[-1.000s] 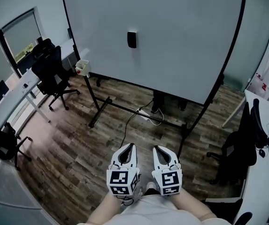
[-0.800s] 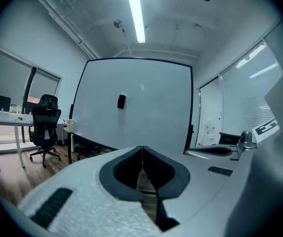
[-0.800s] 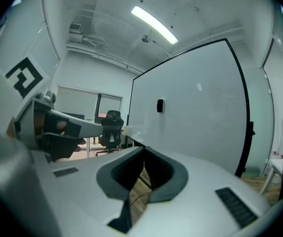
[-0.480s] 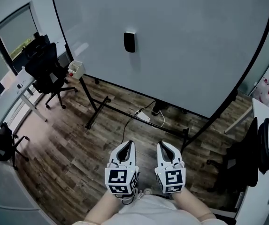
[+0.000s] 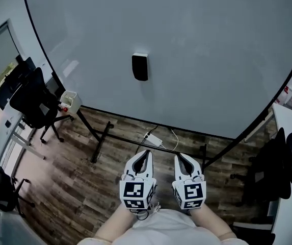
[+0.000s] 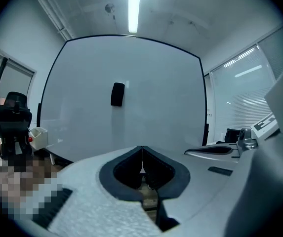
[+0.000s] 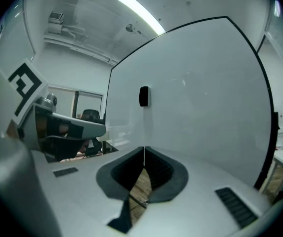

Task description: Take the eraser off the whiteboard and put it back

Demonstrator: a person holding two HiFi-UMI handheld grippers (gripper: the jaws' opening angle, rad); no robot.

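Observation:
A black eraser (image 5: pixel 139 67) sticks upright on the big whiteboard (image 5: pixel 196 45), left of its middle. It also shows as a dark block, the eraser (image 6: pixel 117 94) in the left gripper view and the eraser (image 7: pixel 143 96) in the right gripper view, well ahead of both jaws. My left gripper (image 5: pixel 146 154) and right gripper (image 5: pixel 182 158) are held side by side low in the head view, both shut with nothing between the tips, pointing toward the board and clearly short of it.
The board stands on a black wheeled frame (image 5: pixel 101 137) over wood flooring, with a power strip and cable (image 5: pixel 153 139) beneath. A small white box (image 5: pixel 69 101) hangs at the board's lower left. Office chairs (image 5: pixel 31 103) and desks flank left; another dark chair (image 5: pixel 281 167) stands right.
Both grippers and the head have moved toward the whiteboard; the board and eraser now look larger and nearer. Jaws stay shut.

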